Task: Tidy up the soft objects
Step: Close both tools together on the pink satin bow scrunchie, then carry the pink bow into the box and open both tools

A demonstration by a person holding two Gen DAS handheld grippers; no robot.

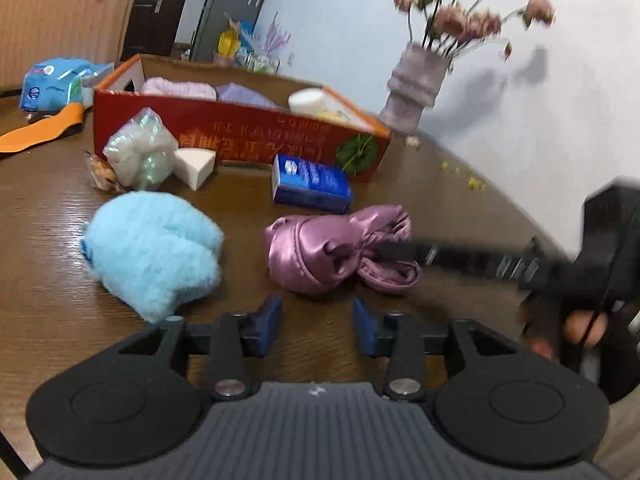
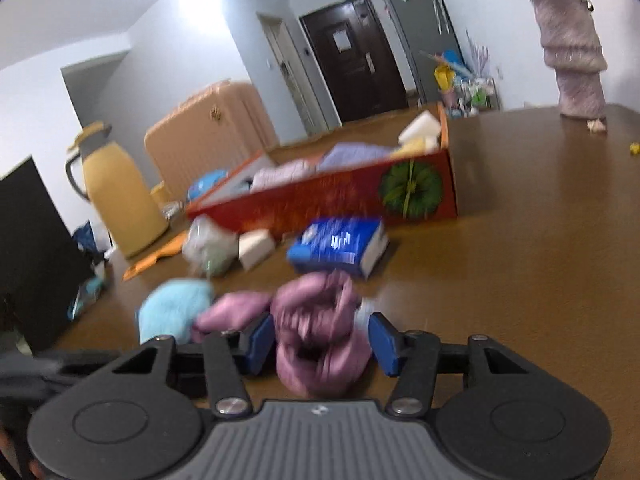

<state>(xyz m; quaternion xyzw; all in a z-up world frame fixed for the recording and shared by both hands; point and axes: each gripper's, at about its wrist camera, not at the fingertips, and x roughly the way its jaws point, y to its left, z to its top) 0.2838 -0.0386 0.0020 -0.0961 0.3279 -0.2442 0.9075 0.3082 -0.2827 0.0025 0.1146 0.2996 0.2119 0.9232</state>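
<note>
The pink satin cloth is seen bunched on the brown desk, at 3 o'clock of the fluffy blue item and at 6 o'clock of the blue packet. The right tool is set around one end of the cloth, its blue pads spread on either side of the folds, not pressed in. The left tool is held open and empty just short of the cloth. The red box at 12 o'clock is filled with folded lilac fabrics.
</note>
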